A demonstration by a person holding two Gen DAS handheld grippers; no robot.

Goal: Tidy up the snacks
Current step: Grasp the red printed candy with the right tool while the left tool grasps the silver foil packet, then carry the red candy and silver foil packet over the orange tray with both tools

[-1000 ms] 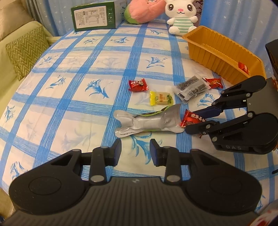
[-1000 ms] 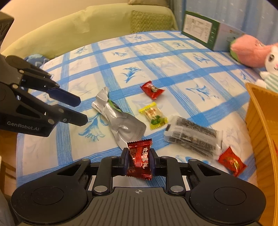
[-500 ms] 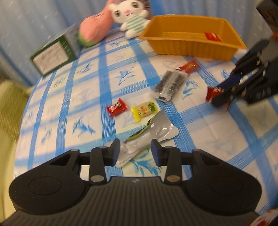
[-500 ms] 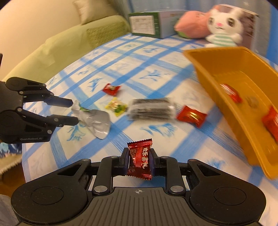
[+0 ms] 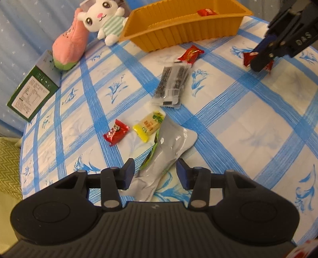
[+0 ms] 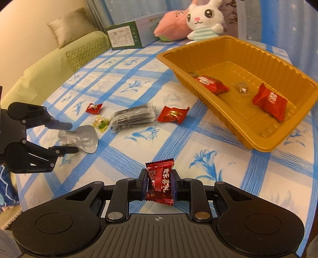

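Observation:
My right gripper (image 6: 159, 181) is shut on a dark red candy (image 6: 160, 180), held above the tablecloth short of the orange tray (image 6: 171, 59); it also shows in the left wrist view (image 5: 262, 57). The tray holds two red packets (image 6: 269, 101) and a small wrapped sweet. My left gripper (image 5: 155, 174) is open, its fingers on either side of the silver pouch (image 5: 169, 146); it also shows in the right wrist view (image 6: 65, 139). On the cloth lie a yellow candy (image 5: 149, 126), a red candy (image 5: 116, 132), a dark seaweed pack (image 5: 173, 83) and another red candy (image 5: 190, 54).
A white bunny plush (image 5: 103, 17), a pink plush (image 5: 69, 45) and a green box (image 5: 32, 91) sit at the table's far edge. A green sofa with a cushion (image 6: 57, 51) stands beyond the table. The blue-checked cloth (image 5: 248, 123) covers the table.
My right gripper has carried the red candy away from the pile towards the tray. My left gripper has moved in over the silver pouch, which now lies between its open fingers.

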